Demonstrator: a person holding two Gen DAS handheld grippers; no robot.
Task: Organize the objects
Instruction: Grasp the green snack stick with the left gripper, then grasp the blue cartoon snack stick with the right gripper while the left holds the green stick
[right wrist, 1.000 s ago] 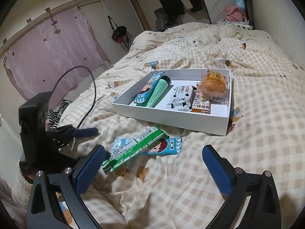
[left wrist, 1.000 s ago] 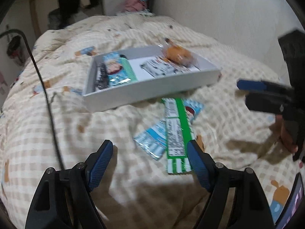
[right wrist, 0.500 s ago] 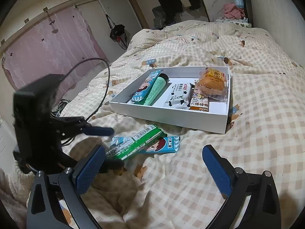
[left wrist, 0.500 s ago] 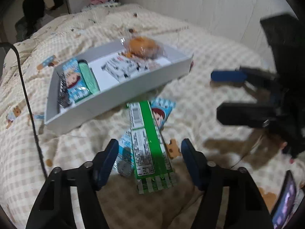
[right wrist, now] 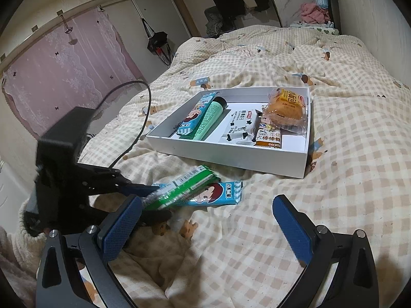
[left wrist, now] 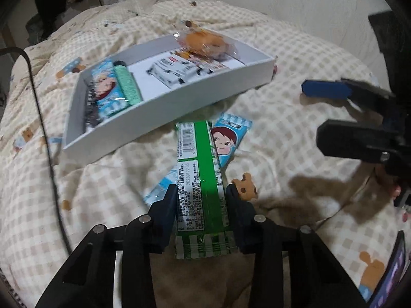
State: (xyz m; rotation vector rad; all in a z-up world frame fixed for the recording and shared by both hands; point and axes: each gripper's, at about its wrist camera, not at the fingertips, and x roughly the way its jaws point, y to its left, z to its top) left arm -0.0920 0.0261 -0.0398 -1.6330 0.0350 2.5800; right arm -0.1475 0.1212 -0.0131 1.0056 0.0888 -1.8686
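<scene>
My left gripper [left wrist: 201, 200] is shut on a long green snack pack [left wrist: 199, 179], which lies on the checked bedspread in front of a white box [left wrist: 164, 113]. In the right wrist view the left gripper [right wrist: 151, 193] grips the same green pack [right wrist: 185, 187]. Two blue cartoon-face packets lie under and beside it, one on the right [left wrist: 230, 138] [right wrist: 218, 192] and one on the left [left wrist: 159, 187]. My right gripper [right wrist: 205, 220] is open and empty above the bedspread, and it also shows at the right of the left wrist view [left wrist: 331, 113].
The white box [right wrist: 231, 154] holds a blue packet [right wrist: 195, 114], a green tube [right wrist: 210, 120], a white cow-print packet [right wrist: 239, 127], an orange bar [right wrist: 268, 136] and a wrapped cake [right wrist: 285, 110]. A black cable [left wrist: 43, 118] crosses the bed at left. A wall runs along the right.
My left gripper moved forward and down over the green pack and closed on it. The right gripper stayed open and nearly still.
</scene>
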